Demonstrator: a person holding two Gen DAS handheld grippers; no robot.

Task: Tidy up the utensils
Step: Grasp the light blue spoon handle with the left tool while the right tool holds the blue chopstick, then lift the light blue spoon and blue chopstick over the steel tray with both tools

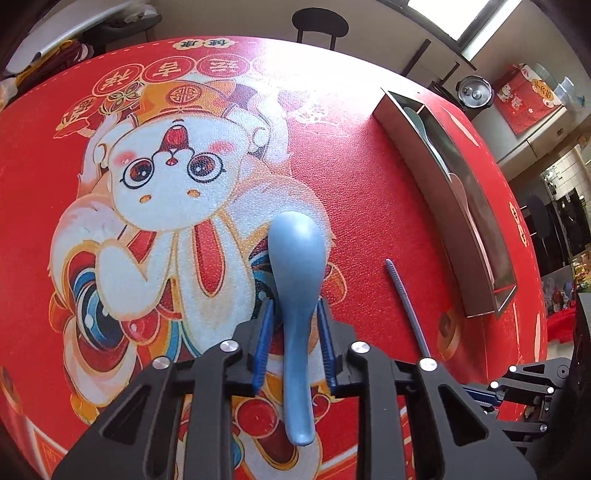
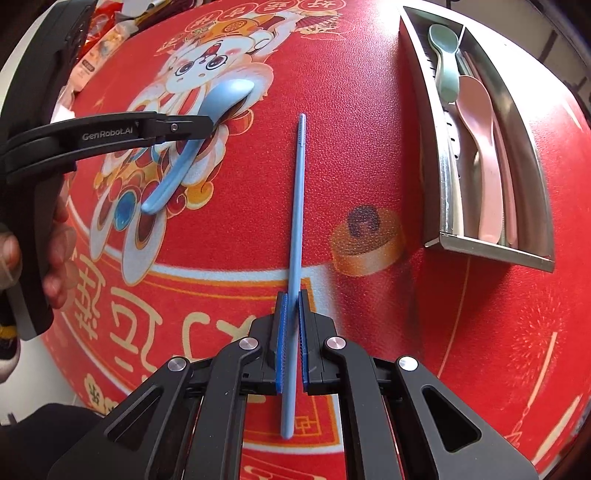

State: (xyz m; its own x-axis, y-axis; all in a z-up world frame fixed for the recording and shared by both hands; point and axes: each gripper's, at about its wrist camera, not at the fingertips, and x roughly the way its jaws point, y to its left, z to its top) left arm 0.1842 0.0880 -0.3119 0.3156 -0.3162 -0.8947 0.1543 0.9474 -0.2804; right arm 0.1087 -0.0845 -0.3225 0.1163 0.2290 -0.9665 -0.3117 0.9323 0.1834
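left gripper — on blue spoon | right gripper — clamps 1 blue chopstick

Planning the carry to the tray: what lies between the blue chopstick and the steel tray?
Only bare red tablecloth, printed with a gold motif, between blue chopstick and steel tray; the right wrist view shows it.

A red printed mat is covering the worktop, showing a white cartoon rabbit in round glasses and gold Chinese characters; a gold ingot motif is sitting on it too. A dark round-backed chair is standing past the far edge. A pressure cooker is resting on a counter behind, beside a red bag. Snack packets are lying at the mat's far left edge.
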